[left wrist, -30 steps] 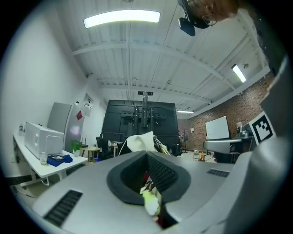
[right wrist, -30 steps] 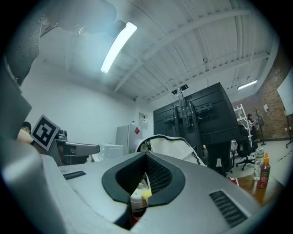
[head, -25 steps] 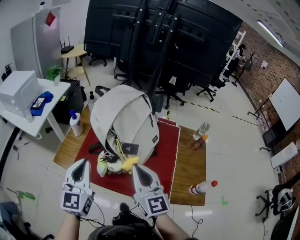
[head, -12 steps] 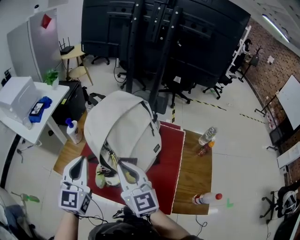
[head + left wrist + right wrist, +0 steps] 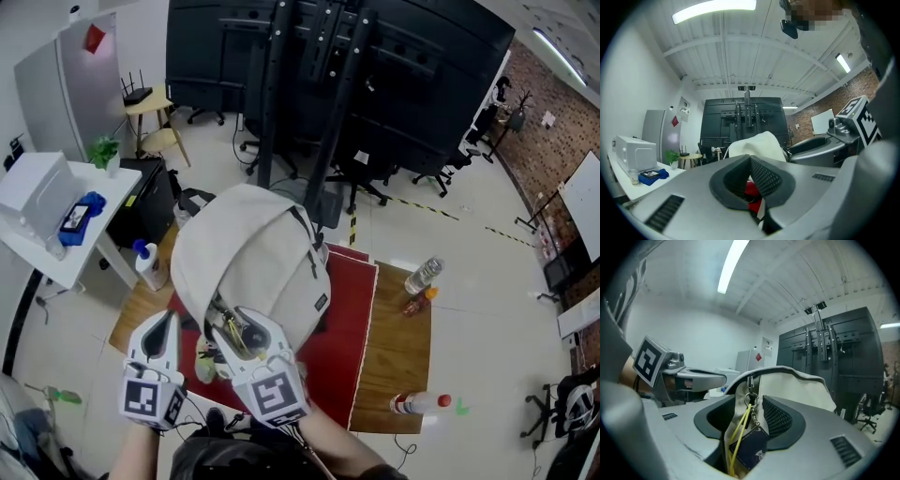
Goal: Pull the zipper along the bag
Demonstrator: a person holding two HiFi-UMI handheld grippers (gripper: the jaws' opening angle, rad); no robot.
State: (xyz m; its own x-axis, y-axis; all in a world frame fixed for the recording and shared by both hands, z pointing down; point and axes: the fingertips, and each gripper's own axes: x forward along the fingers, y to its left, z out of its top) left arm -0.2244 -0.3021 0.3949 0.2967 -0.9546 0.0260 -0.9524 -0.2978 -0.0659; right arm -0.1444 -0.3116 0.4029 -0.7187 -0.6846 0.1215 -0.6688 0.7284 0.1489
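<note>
A beige backpack (image 5: pixel 248 253) stands upright on a red mat (image 5: pixel 342 337). My right gripper (image 5: pixel 239 326) is at its near, lower side. Its jaws have just been opening and now stand wide. Between them, in the right gripper view, hang the bag's edge, the metal zipper pull (image 5: pixel 750 397), a yellow cord (image 5: pixel 739 434) and a dark tag (image 5: pixel 749 446); the pads (image 5: pixel 776 417) do not press on them. My left gripper (image 5: pixel 164 323) is shut and holds nothing, just left of the bag. In the left gripper view the backpack (image 5: pixel 761 143) shows beyond my left gripper (image 5: pixel 751 164).
The mat lies on a wooden board (image 5: pixel 398 356) with a clear bottle (image 5: pixel 422 275) and a red-capped bottle (image 5: pixel 417 403). A white table (image 5: pixel 56 253) at left carries a white box (image 5: pixel 33 183); a spray bottle (image 5: pixel 145 262) stands beside it. A black stand (image 5: pixel 309 94) rises behind.
My right gripper has moved left to the bag's zipper end and its jaws have opened around the pull and tag. My left gripper shifted slightly and stays shut.
</note>
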